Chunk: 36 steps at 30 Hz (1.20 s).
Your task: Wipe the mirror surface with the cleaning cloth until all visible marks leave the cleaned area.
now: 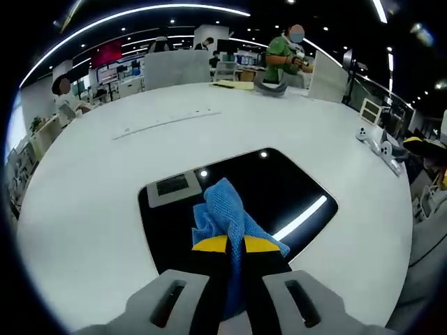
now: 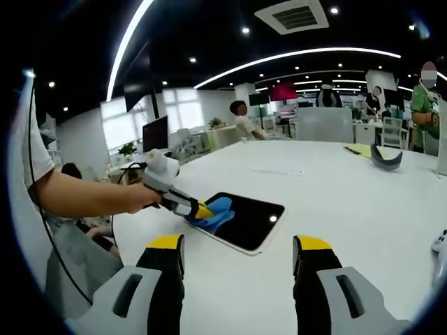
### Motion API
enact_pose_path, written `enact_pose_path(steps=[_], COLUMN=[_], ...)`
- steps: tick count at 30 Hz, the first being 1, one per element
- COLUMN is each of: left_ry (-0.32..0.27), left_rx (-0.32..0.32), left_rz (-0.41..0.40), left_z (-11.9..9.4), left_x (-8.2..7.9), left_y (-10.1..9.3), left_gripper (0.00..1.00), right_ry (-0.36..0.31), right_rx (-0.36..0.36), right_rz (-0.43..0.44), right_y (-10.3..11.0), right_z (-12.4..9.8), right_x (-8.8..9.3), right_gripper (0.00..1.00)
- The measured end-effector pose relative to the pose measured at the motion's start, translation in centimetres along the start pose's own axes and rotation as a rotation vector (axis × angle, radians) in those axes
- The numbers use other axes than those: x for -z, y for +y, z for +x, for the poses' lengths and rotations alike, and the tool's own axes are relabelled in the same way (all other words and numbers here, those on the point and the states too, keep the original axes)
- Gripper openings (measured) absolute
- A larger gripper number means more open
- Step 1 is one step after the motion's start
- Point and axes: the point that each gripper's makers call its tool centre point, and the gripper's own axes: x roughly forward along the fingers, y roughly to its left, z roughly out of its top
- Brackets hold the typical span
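1. The mirror (image 1: 279, 192) is a dark, glossy rectangular slab with rounded corners and a pale edge, lying flat on the white table (image 1: 105, 181). Its surface reflects ceiling lights as bright dots and one bright streak. It lies straight ahead of the left gripper's (image 1: 227, 244) fingertips.
2. The cleaning cloth (image 1: 227, 209) is blue and mesh-textured, bunched into a crumpled wad with a peak pointing away from the fingers.
3. The left gripper's yellow-tipped black fingers (image 1: 208, 244) are drawn nearly together, pinching the cloth between them; the cloth's free part spills forward past the tips and rests on the mirror's near portion.
4. The right gripper (image 2: 241, 244) has its yellow-tipped fingers (image 2: 166, 243) spread wide, holding nothing, above bare table; the mirror lies beyond the tips, ahead and slightly toward the left finger.
5. The right gripper view shows the left gripper from the side, the person's bare forearm (image 2: 84, 195) holding it and the whole mirror outline. The left gripper view shows the cloth's weave close up and white controllers (image 1: 377, 143) off to the right.
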Motion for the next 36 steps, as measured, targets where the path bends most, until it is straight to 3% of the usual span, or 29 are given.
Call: enact_pose_path(steps=[18,36], left_ry=[0.007,0.016], left_rx=[0.004,0.028], left_rz=[-0.001,-0.005], left_z=[0.1,1.5], left_x=[0.1,-0.6], left_y=[-0.8,-2.0], left_gripper=[0.03,0.03], right_ry=[0.001,0.007], right_rx=[-0.002,0.007], right_rz=[-0.002,0.000], right_y=[0.0,-0.2], right_z=[0.0,-0.2], right_x=[0.0,0.1], right_gripper=[0.61,0.60])
